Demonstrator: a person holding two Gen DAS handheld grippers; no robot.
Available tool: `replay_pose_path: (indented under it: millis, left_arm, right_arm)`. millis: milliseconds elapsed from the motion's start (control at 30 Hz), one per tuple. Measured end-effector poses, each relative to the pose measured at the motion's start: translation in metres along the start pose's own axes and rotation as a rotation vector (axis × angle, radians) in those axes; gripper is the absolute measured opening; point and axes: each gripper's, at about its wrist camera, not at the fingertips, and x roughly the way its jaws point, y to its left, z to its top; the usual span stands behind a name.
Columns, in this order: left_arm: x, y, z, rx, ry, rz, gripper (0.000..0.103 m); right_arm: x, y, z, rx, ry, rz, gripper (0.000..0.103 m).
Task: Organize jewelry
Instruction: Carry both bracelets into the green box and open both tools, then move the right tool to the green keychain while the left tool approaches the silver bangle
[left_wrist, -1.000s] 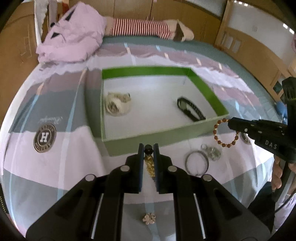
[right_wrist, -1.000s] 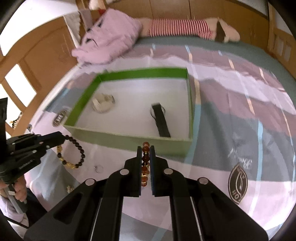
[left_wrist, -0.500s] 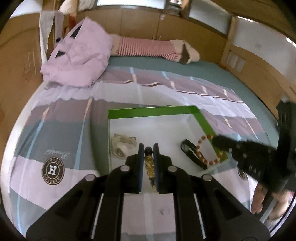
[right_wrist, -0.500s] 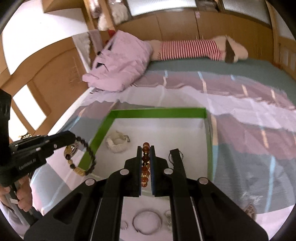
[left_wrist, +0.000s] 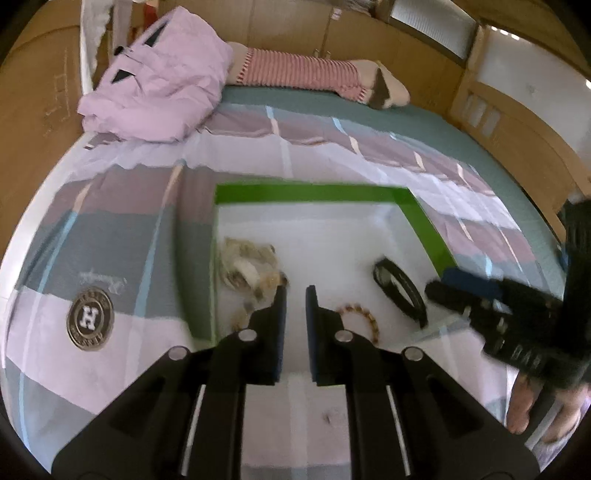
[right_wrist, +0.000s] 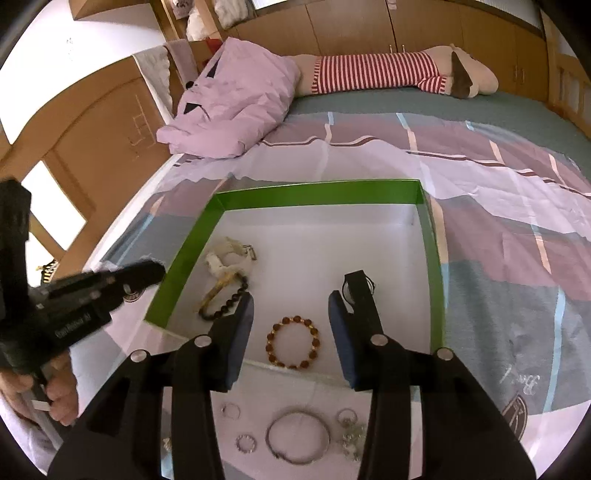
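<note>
Bedspread (right_wrist: 498, 206) w/ a pink garment (right_wrist: 236, 110) upper left. Green tray (right_wrist: 317, 192) mid-frame holds 4 pieces: cream bracelet (right_wrist: 225, 254), dark bead bracelet (right_wrist: 221, 302) running diagonally, amber bead bracelet (right_wrist: 293, 341) lying flat at the near wall, black watch (left_wrist: 400, 291) w/ long axis slanting lower right. Silver bangle (right_wrist: 297, 439) plus small rings lie outside, bottom of frame. Right gripper (right_wrist: 291, 321) jaws wide apart, empty, straddling the amber one. Left gripper (left_wrist: 295, 299) slightly parted, empty.

Far half of the green box (right_wrist: 314, 192) lies bare and open from above. The near floor is crowded by the amber bracelet (right_wrist: 293, 341), dark bead bracelet (right_wrist: 221, 308), pale watch (right_wrist: 225, 254) and black watch (right_wrist: 360, 286).
</note>
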Motion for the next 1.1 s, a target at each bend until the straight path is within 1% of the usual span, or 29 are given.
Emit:
replay_pose_path:
  millis: [33, 67, 100, 133, 167, 200, 233, 300, 367, 400, 433, 467, 500, 567, 600, 633, 733, 867, 933, 1000, 1067, 1100]
  left_arm:
    - [0.000, -0.002, -0.009, 0.008, 0.008, -0.021, 0.011]
    - [0.001, -0.005, -0.016, 0.020, 0.018, -0.031, 0.015]
    - [0.003, -0.009, -0.026, 0.040, 0.039, -0.032, 0.016]
    - [0.007, -0.012, -0.032, 0.055, 0.062, -0.023, 0.016]
    - [0.013, -0.019, -0.041, 0.082, 0.101, -0.010, 0.017]
    - [0.017, -0.023, -0.047, 0.100, 0.116, -0.012, 0.019]
    - [0.022, -0.030, -0.054, 0.126, 0.132, -0.016, 0.020]
    - [0.030, -0.036, -0.063, 0.148, 0.157, -0.010, 0.022]
    - [0.039, -0.041, -0.070, 0.144, 0.192, -0.015, 0.023]
    - [0.043, -0.043, -0.072, 0.140, 0.207, -0.021, 0.025]
    - [0.044, -0.045, -0.072, 0.139, 0.212, -0.022, 0.026]
    - [0.046, -0.047, -0.073, 0.143, 0.212, -0.023, 0.030]
    - [0.046, -0.048, -0.073, 0.149, 0.210, -0.024, 0.033]
    - [0.048, -0.050, -0.075, 0.157, 0.212, -0.023, 0.037]
    - [0.049, -0.051, -0.076, 0.157, 0.213, -0.021, 0.037]
    - [0.051, -0.051, -0.078, 0.157, 0.220, -0.019, 0.037]
    - [0.056, -0.056, -0.082, 0.169, 0.231, -0.016, 0.037]
    - [0.061, -0.064, -0.084, 0.181, 0.236, -0.044, 0.038]
    - [0.062, -0.068, -0.084, 0.182, 0.237, -0.068, 0.042]
    - [0.064, -0.072, -0.087, 0.185, 0.246, -0.081, 0.043]
    - [0.070, -0.076, -0.091, 0.198, 0.266, -0.075, 0.043]
    - [0.074, -0.078, -0.094, 0.210, 0.275, -0.071, 0.044]
  right_arm:
    - [-0.003, -0.004, -0.003, 0.001, 0.008, 0.011, 0.043]
    - [-0.005, -0.007, -0.006, 0.004, 0.017, 0.017, 0.044]
    - [-0.007, -0.011, -0.009, 0.009, 0.026, 0.016, 0.045]
    - [-0.009, -0.016, -0.014, 0.020, 0.054, 0.007, 0.045]
    - [-0.008, -0.020, -0.018, 0.025, 0.076, -0.001, 0.045]
    - [-0.006, -0.024, -0.023, 0.029, 0.120, -0.020, 0.045]
    - [-0.003, -0.027, -0.028, 0.028, 0.158, -0.035, 0.049]
    - [0.014, -0.035, -0.044, 0.027, 0.286, -0.080, 0.052]
    - [0.027, -0.041, -0.055, 0.040, 0.346, -0.126, 0.052]
    - [0.034, -0.041, -0.061, 0.041, 0.378, -0.135, 0.052]
    - [0.038, -0.041, -0.065, 0.036, 0.396, -0.127, 0.052]
    - [0.042, -0.038, -0.070, 0.028, 0.419, -0.117, 0.052]
    - [0.047, -0.035, -0.075, 0.011, 0.447, -0.123, 0.051]
    - [0.047, -0.031, -0.078, -0.016, 0.451, -0.131, 0.041]
    - [0.045, -0.029, -0.078, -0.023, 0.455, -0.111, 0.025]
    - [0.042, -0.028, -0.077, -0.024, 0.454, -0.103, 0.025]
    - [0.030, -0.037, -0.072, 0.002, 0.402, -0.122, 0.025]
    - [0.005, -0.048, -0.062, 0.058, 0.309, -0.081, 0.025]
    - [0.001, -0.049, -0.060, 0.068, 0.292, -0.075, 0.025]
    - [-0.003, -0.054, -0.059, 0.088, 0.274, -0.091, 0.026]
    - [-0.001, -0.060, -0.058, 0.107, 0.284, -0.106, 0.027]
    - [0.001, -0.059, -0.058, 0.113, 0.289, -0.106, 0.028]
